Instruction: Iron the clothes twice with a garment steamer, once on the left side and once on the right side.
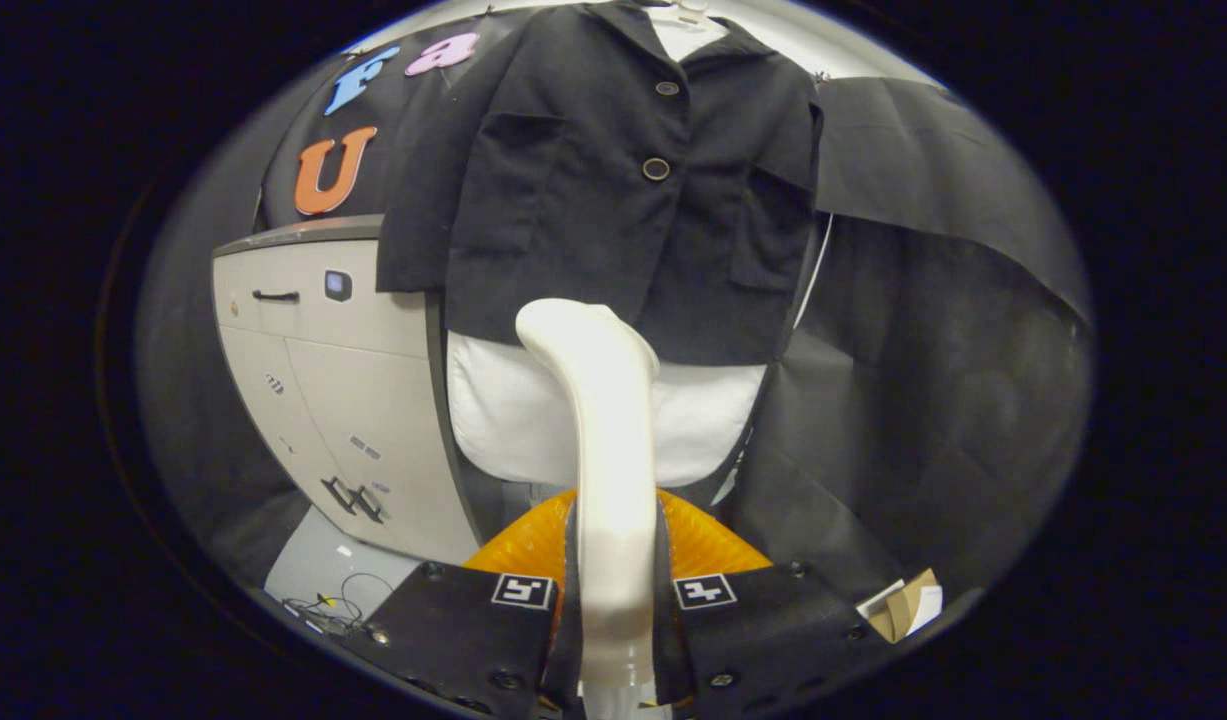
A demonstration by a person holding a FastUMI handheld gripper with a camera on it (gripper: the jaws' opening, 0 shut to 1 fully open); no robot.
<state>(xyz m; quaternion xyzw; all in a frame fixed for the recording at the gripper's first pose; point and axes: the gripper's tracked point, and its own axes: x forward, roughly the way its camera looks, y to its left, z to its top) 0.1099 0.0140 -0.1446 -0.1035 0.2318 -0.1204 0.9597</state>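
Claw (613, 600) clamped on smooth curved steamer (603, 420), perhaps plastic.

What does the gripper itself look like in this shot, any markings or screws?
The gripper has two broad, flat-faced fingers, each bearing a small square black-and-white marker near its inner edge. Round screw heads dot their faces. No cables or sleeves are visible on it.

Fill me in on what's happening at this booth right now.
The gripper is shut on the handle of a white garment steamer, which rises between its fingers and points up at a black jacket. The jacket hangs buttoned over a white board, in front of the booth's black cloth wall. The steamer's head sits near the jacket's lower hem, roughly at its middle; whether it touches the fabric cannot be told. A beige cabinet stands beside the jacket.
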